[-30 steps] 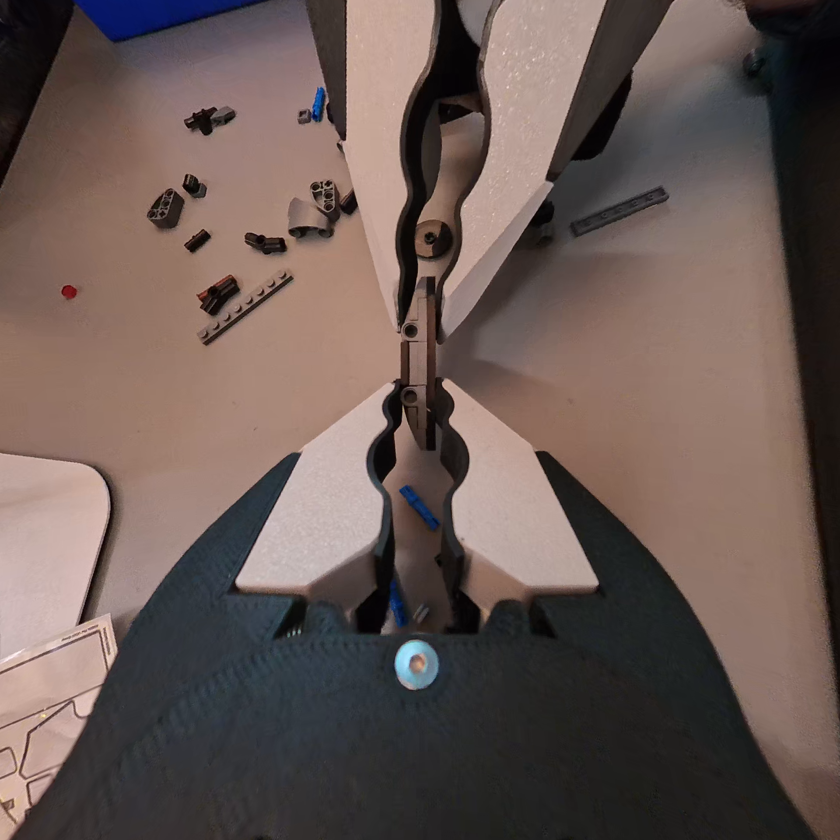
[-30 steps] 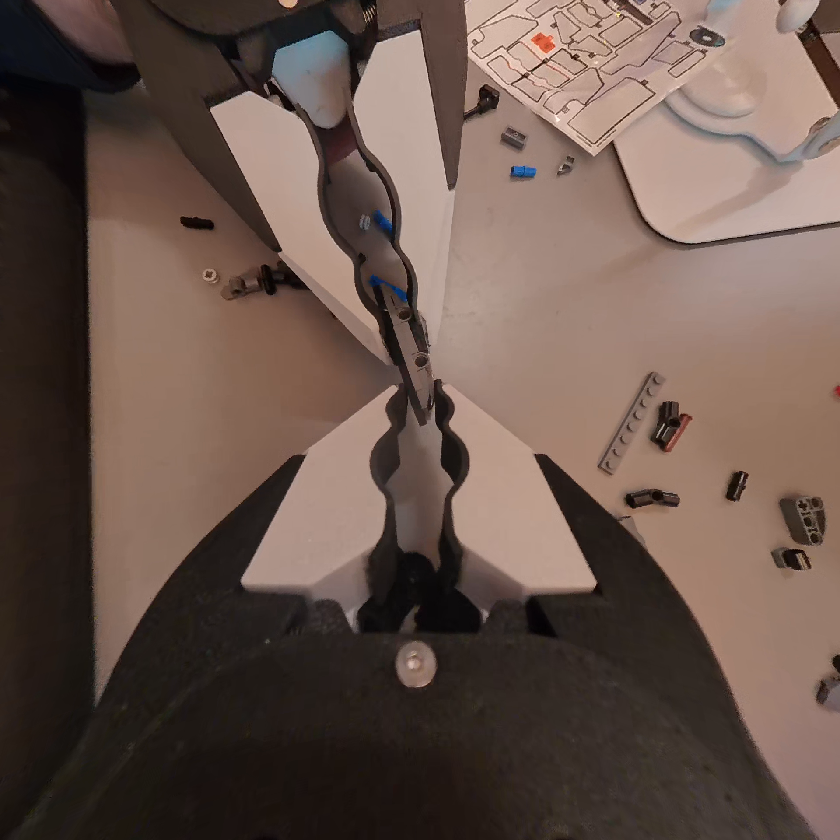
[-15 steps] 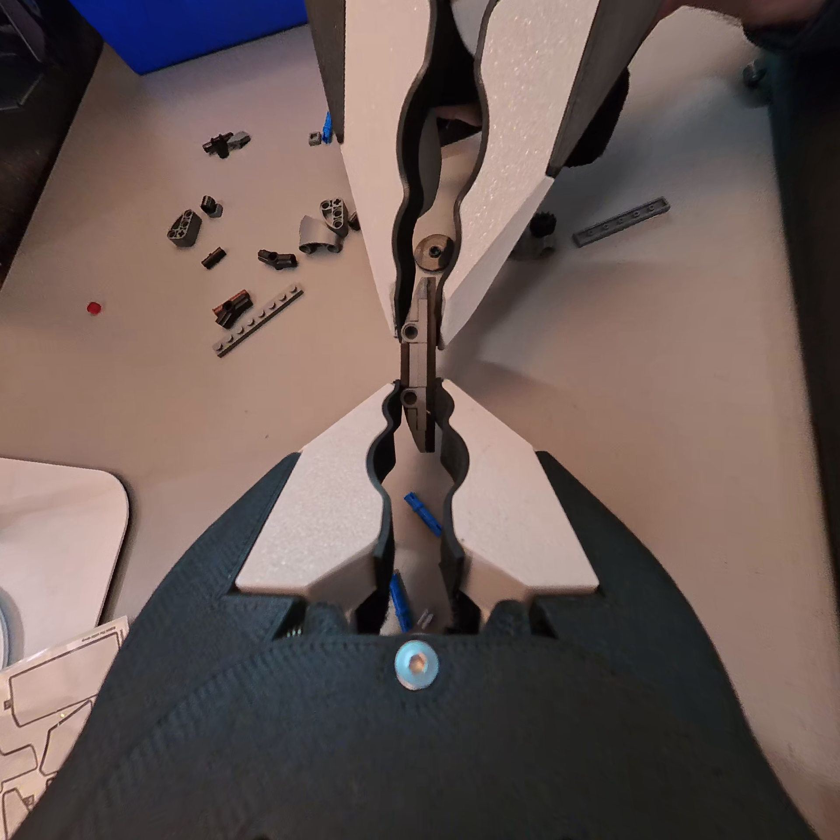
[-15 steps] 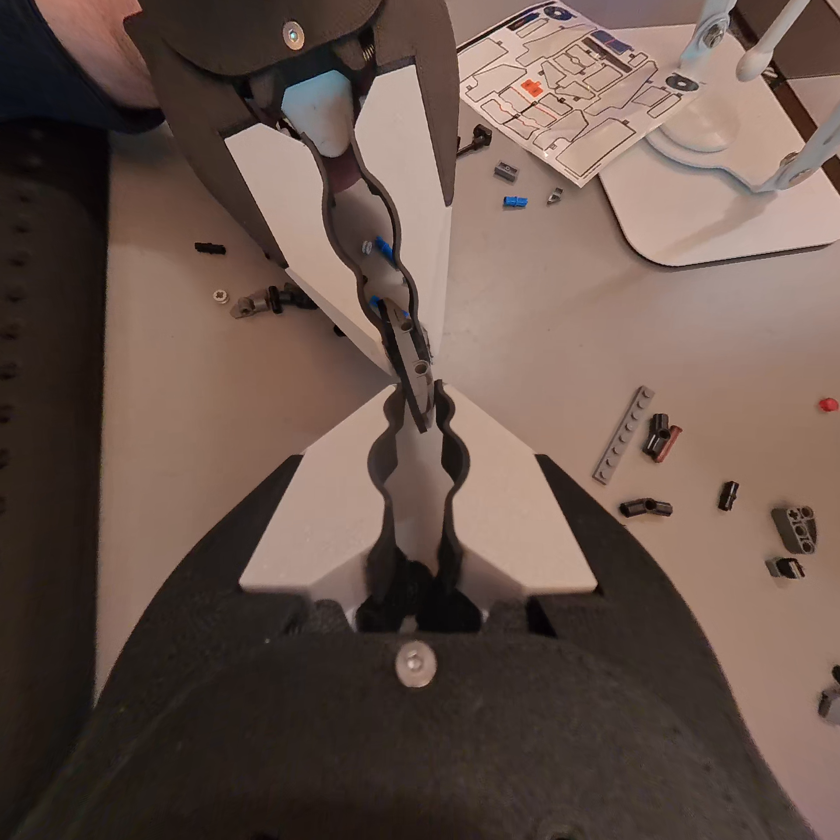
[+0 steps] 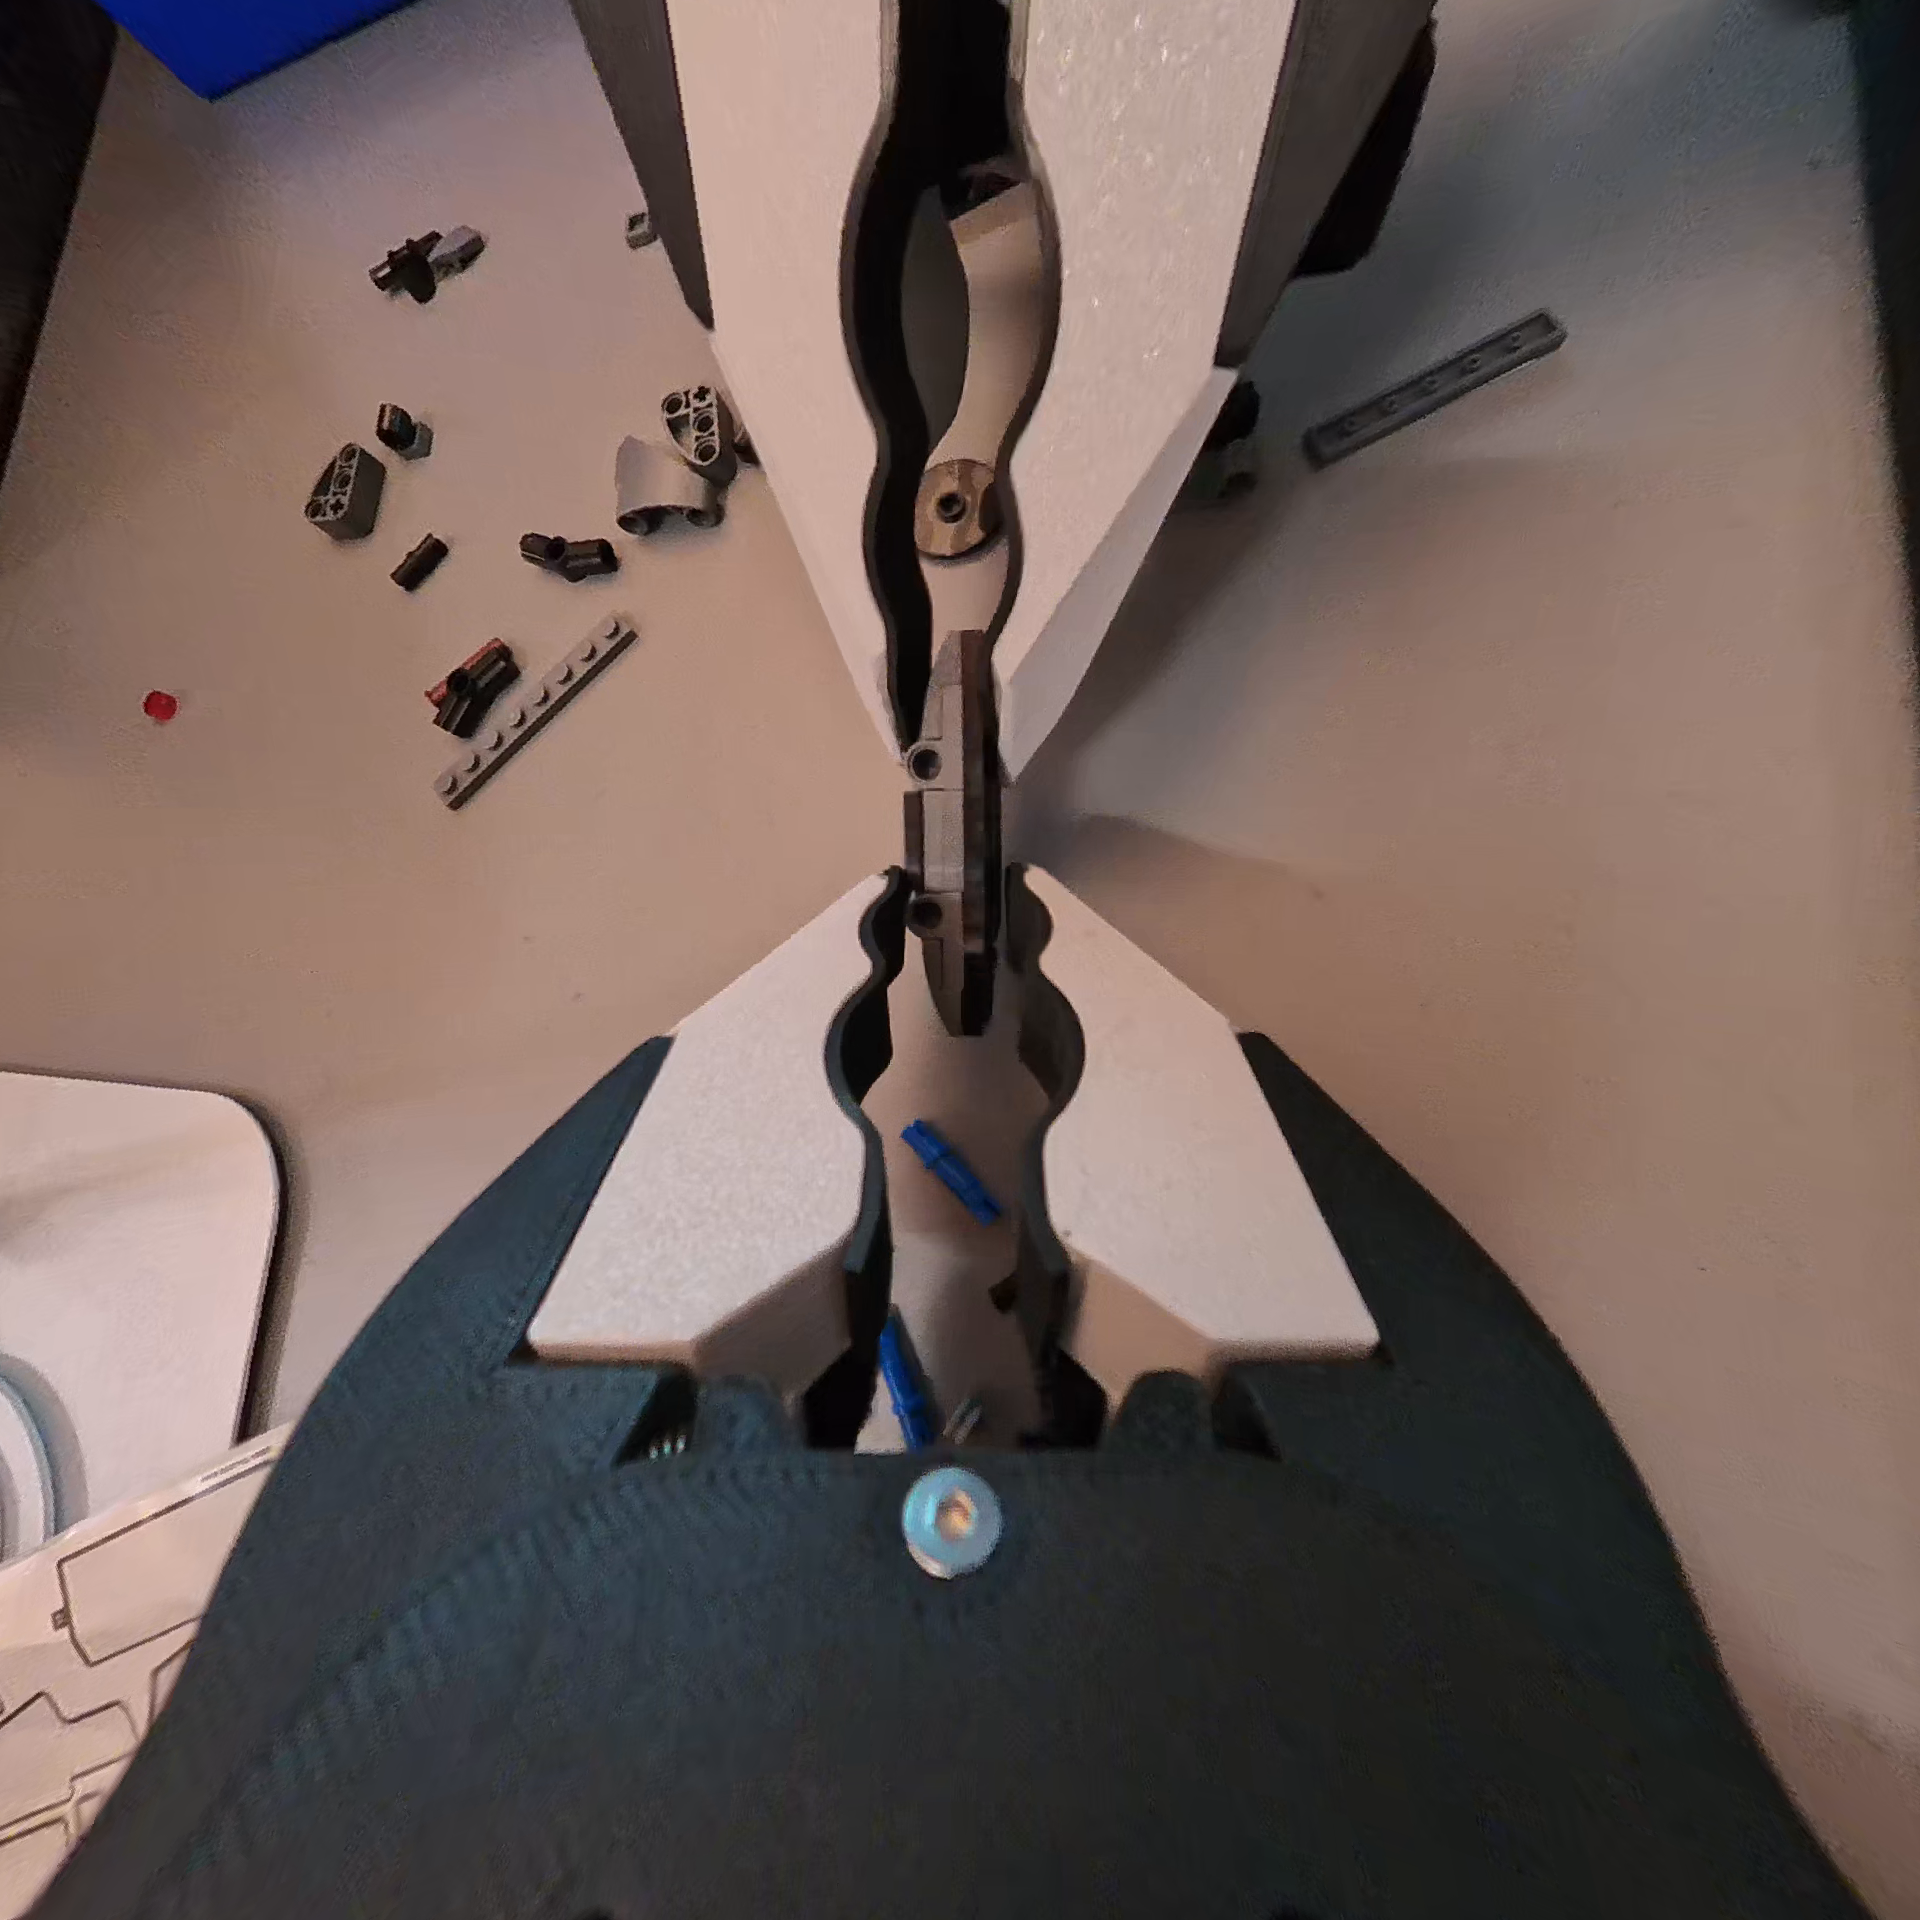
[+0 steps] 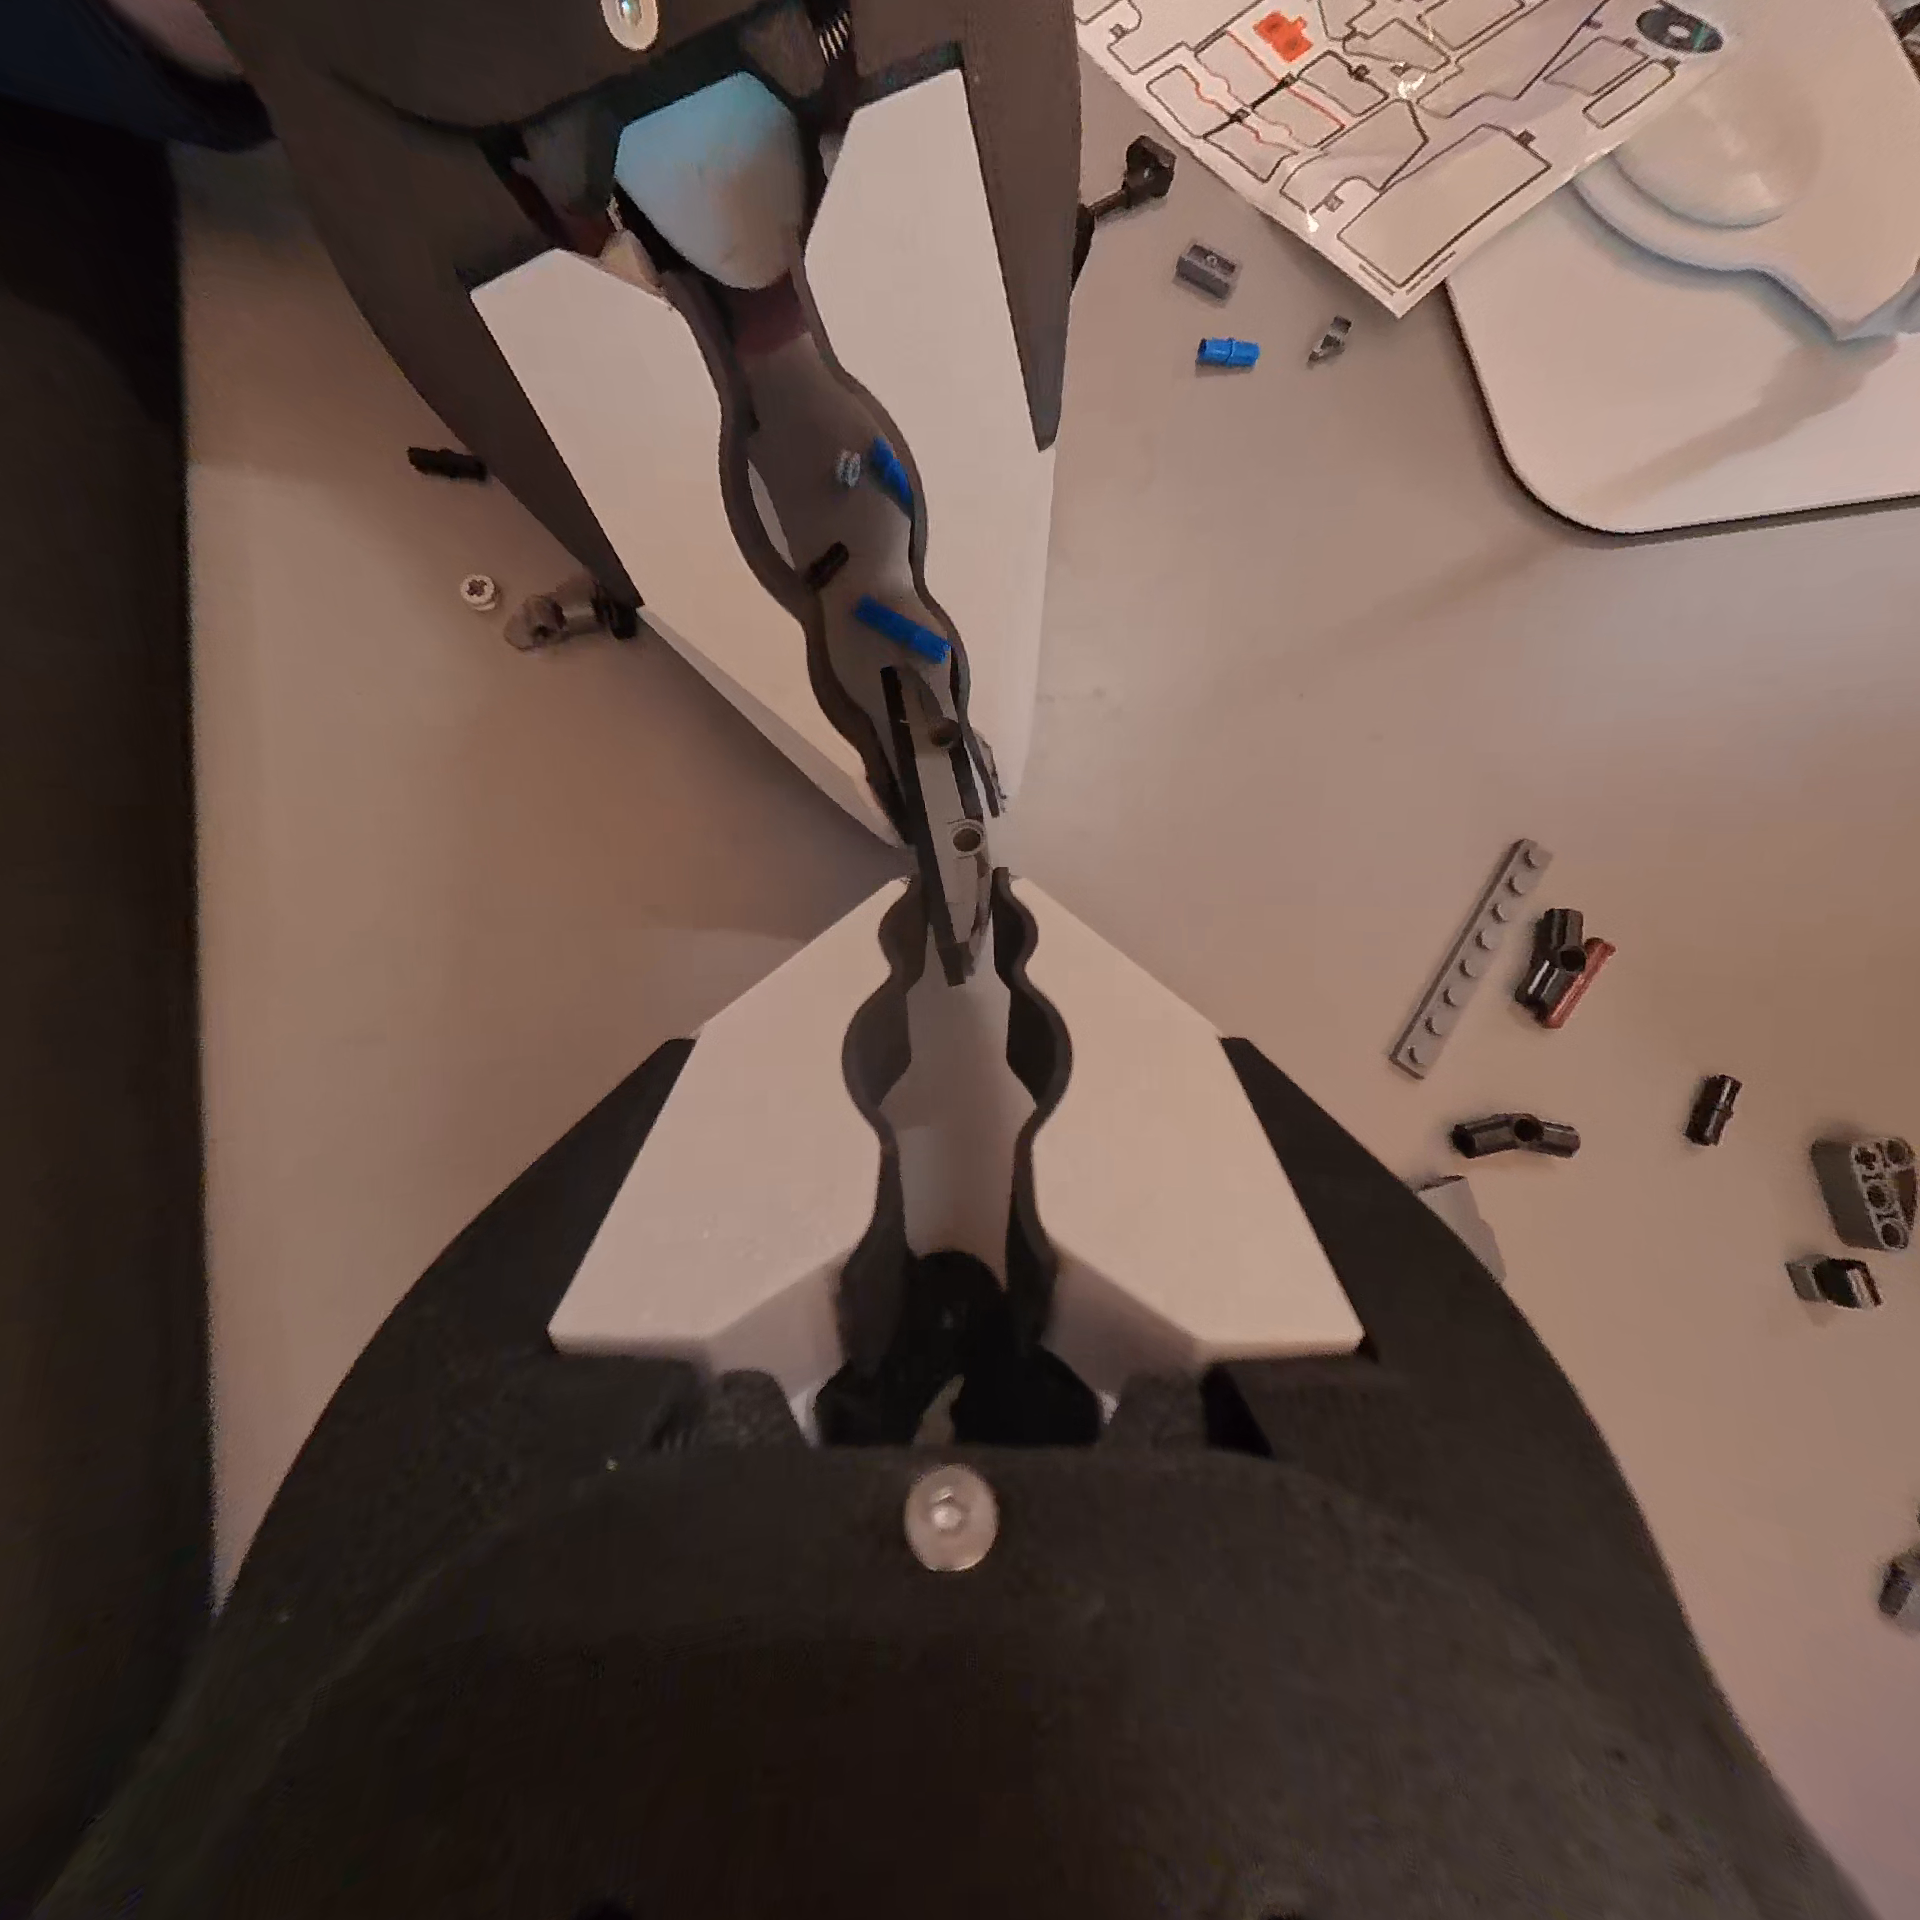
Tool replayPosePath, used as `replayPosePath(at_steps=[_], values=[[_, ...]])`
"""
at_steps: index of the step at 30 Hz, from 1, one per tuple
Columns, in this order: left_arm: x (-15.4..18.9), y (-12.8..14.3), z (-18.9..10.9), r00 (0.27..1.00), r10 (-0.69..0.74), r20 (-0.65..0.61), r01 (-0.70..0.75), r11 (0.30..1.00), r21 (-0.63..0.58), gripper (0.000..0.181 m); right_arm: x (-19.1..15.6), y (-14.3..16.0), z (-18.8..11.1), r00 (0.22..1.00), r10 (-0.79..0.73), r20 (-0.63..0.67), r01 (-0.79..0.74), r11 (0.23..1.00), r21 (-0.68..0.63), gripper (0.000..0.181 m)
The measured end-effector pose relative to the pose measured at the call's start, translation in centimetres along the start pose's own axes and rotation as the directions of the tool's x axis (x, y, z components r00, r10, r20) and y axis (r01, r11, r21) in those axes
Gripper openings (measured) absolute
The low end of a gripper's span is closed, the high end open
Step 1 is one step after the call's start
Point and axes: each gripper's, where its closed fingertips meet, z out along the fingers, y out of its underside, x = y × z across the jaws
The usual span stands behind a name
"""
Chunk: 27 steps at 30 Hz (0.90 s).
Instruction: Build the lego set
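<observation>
Left wrist view: left gripper [image 5: 951,899] points fwd over the table [image 5: 1455,935], jaws narrow, tips pinching the near end of a flat grey lego piece [image 5: 951,831] held edge-on above the surface. Behind that piece, between the fingers, a blue pin [image 5: 951,1169] lies on the table. Right gripper [image 5: 951,748] comes in tip-to-tip from opposite, jaws also narrow, clamped on the piece's far end. Left of the piece: long grey plate [image 5: 535,712], black connector w/ red [image 5: 473,686], small red stud [image 5: 159,705], loose grey beams farther back. Far right of it, a dark strip [image 5: 1434,387].

Right wrist view: same grip seen from the other side, right gripper [image 6: 951,899] level, left gripper [image 6: 925,800] angled in from upper left. Beyond the piece to the right, a printed sheet [image 6: 1382,114] on a white base [image 6: 1662,416].
</observation>
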Motion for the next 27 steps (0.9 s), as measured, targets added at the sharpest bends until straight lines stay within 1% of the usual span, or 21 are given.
replayPosePath(at_steps=[2, 4, 10, 13, 15, 16, 19, 24, 26, 27], values=[[0.1, 0.1, 0.1, 1.000, 0.007, 0.000, -0.007, 1.000, -0.009, 0.016, -0.3, 0.0, 0.0, 1.000, 0.002, 0.016, -0.002, 1.000, 0.001, 0.010], [0.2, 0.2, 0.2, 1.000, 0.018, -0.002, -0.018, 1.000, -0.017, 0.016, -0.3, 0.4, 0.1, 1.000, -0.002, 0.015, 0.002, 1.000, -0.024, 0.010], [0.6, 0.9, 0.4, 0.999, 0.036, -0.022, -0.037, 0.998, -0.041, 0.017, -0.8, 1.0, 0.6, 0.998, -0.069, 0.010, 0.069, 0.994, -0.079, 0.010], [0.6, 0.9, 0.3, 0.999, 0.039, -0.021, -0.040, 0.998, -0.049, 0.016, -0.8, 1.1, 0.7, 0.998, -0.058, 0.012, 0.059, 0.995, -0.084, 0.010], [0.6, 0.9, 0.3, 0.999, 0.052, -0.016, -0.053, 0.997, -0.055, 0.014, -0.8, 1.0, 0.7, 0.998, -0.057, 0.014, 0.057, 0.995, -0.082, 0.010], [0.6, 1.0, 0.3, 0.998, 0.055, -0.014, -0.056, 0.996, -0.062, 0.010, -0.8, 1.1, 0.8, 0.998, -0.056, 0.012, 0.057, 0.995, -0.085, 0.010], [0.0, 1.1, 0.3, 0.997, 0.066, 0.026, -0.064, 0.996, -0.068, 0.010, -0.5, 0.9, 0.8, 0.999, -0.044, -0.003, 0.044, 0.996, -0.080, 0.015], [-1.1, 1.1, -0.2, 0.997, 0.036, 0.066, -0.032, 0.998, -0.055, 0.010, 0.3, 0.2, 0.2, 0.999, -0.018, -0.034, 0.017, 0.999, -0.028, 0.016], [-2.0, 1.8, -0.4, 0.993, 0.033, 0.111, -0.023, 0.996, -0.088, 0.010, 0.9, 0.2, -0.1, 0.998, 0.001, -0.058, -0.003, 1.000, -0.025, 0.015], [-2.2, 2.0, -0.4, 0.993, 0.026, 0.112, -0.015, 0.996, -0.092, 0.010, 1.1, 0.4, -0.1, 0.998, 0.010, -0.069, -0.013, 0.999, -0.032, 0.015]])
